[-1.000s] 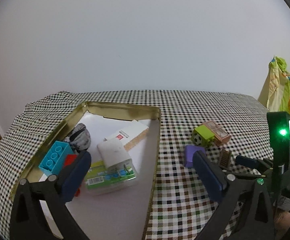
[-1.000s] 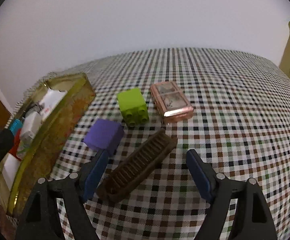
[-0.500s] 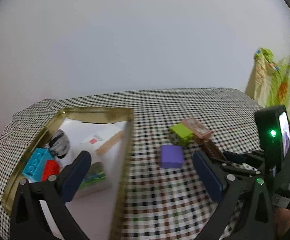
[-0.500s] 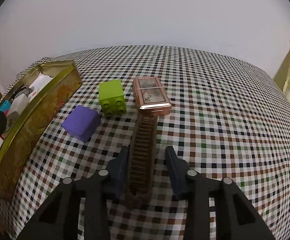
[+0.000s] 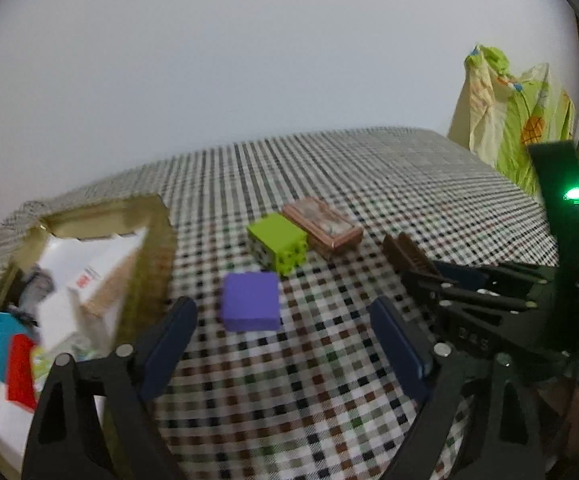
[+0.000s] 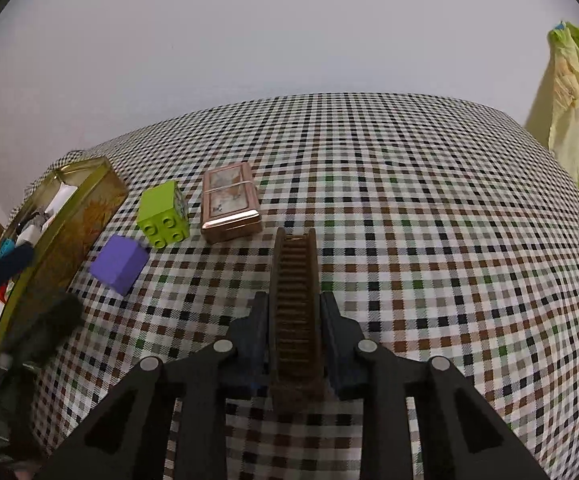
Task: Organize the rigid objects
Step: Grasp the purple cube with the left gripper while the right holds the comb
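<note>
A purple cube [image 5: 251, 300] lies on the checked cloth, just beyond and between the fingertips of my left gripper [image 5: 282, 309]. Its jaws are closing and the pads stand clear of the cube. Behind the cube sit a lime-green studded brick [image 5: 279, 240] and a flat copper-coloured tin [image 5: 323, 224]. My right gripper [image 6: 294, 320] is shut on a long brown ridged bar [image 6: 294, 272], which sticks out forward between the pads. From the right wrist view the cube [image 6: 119, 258], brick [image 6: 163, 212] and copper tin [image 6: 229, 204] lie to the left of the bar.
A gold metal tray [image 5: 161, 216] at the left holds a white box, a blue brick, a red brick and other small items. A green and yellow cloth bag [image 5: 521, 120] hangs at the far right. The checked cloth to the right of the bar is bare.
My right gripper went from wide open around the brown bar to shut on it, and the bar now points straight ahead. My left gripper swung right from over the tray to the purple cube.
</note>
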`<state>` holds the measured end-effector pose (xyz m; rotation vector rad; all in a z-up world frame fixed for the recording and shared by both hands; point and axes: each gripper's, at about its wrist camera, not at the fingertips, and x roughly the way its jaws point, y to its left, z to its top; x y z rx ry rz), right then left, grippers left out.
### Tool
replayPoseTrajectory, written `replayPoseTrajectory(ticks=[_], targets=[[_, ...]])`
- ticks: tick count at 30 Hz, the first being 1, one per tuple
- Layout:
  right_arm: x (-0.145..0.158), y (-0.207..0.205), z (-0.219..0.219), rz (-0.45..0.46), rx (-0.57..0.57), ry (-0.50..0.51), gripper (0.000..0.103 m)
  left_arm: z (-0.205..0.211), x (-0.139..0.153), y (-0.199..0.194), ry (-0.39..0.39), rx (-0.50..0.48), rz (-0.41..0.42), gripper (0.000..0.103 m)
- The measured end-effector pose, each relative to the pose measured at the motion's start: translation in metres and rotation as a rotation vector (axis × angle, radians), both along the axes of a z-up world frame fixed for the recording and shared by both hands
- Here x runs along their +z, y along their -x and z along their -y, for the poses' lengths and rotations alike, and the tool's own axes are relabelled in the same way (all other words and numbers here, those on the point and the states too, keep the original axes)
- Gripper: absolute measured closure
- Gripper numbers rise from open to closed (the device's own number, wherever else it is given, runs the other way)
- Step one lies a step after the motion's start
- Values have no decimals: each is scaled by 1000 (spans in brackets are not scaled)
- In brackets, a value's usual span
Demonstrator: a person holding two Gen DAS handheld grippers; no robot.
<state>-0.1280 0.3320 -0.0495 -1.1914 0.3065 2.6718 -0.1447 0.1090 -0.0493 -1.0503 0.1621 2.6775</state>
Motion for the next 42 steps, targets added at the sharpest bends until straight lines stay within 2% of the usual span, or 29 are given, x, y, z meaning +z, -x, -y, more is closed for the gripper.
replayPoseTrajectory(ticks=[5,12,14,16,17,18,20,21,25,26,30,36,42], targets=[[0,-1,-2,-4,9,15,75,-4,-14,22,31,24,69,13],[0,0,0,-7,15,22,75,-15,-18,30,62,33,76,13],[0,0,0,-6,19,19,75,-22,-20,28,69,12,76,17],[-1,0,-1,-9,3,27,75,-25,-23,30,89,14,79,15],[-1,-1,-4,-14,1,46,75,-22,-24,32,77,15,95,14],[-1,-1,-5,-18,2,55,75,-14,-26,39,28,18,134,14],[-2,-1,-2,-19,-1,58,75,-2,-29,47,-44,36,184,21],[-2,0,1,-17,-1,53,75,2,-28,48,-62,34,177,21],[-1,3,4,-9,5,34,75,-5,-30,48,-13,48,174,25],[-2,4,5,-6,8,25,75,-5,-30,48,-8,53,169,35],[-2,7,8,3,15,0,75,-3,-29,47,14,73,141,64],[1,6,10,-18,17,-20,75,9,-25,42,-27,84,132,64],[7,1,13,-76,22,-22,75,19,-15,24,-35,106,49,64]])
